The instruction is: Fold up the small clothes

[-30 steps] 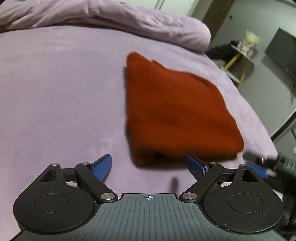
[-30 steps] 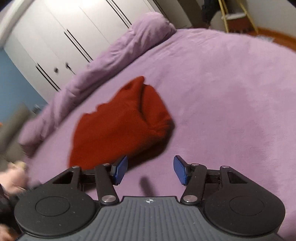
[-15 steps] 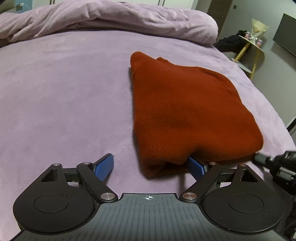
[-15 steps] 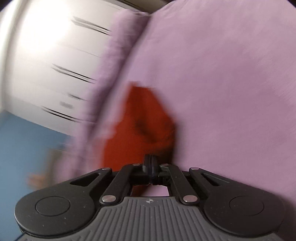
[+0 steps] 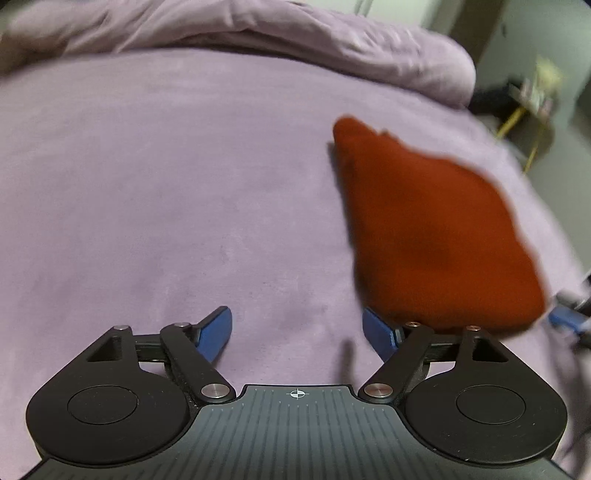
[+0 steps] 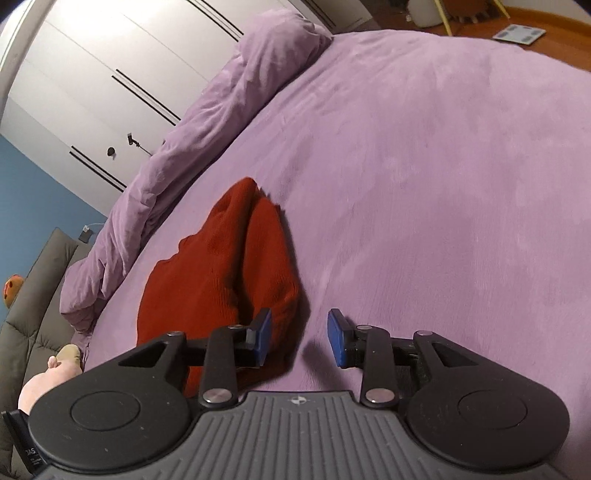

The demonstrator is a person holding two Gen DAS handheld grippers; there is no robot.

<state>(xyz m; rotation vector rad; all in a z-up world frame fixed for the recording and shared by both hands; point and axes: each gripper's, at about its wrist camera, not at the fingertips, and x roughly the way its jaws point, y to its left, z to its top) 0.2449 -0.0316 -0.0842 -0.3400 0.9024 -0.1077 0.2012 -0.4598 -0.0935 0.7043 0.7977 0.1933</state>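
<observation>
A folded rust-red knit garment lies flat on the purple bed cover, right of centre in the left wrist view. My left gripper is open and empty above the cover, its right finger at the garment's near left corner. In the right wrist view the garment lies left of centre. My right gripper is open and empty, its left finger over the garment's near edge. The right gripper's blue tip shows at the far right of the left wrist view.
A rolled purple duvet lies along the far side of the bed. White wardrobe doors stand behind it. A grey sofa with a plush toy is at the left. A yellow side table stands beyond the bed.
My right gripper, shut half a second ago, is open again beside the garment. My left gripper has shifted left, so the garment now sits further right in its view.
</observation>
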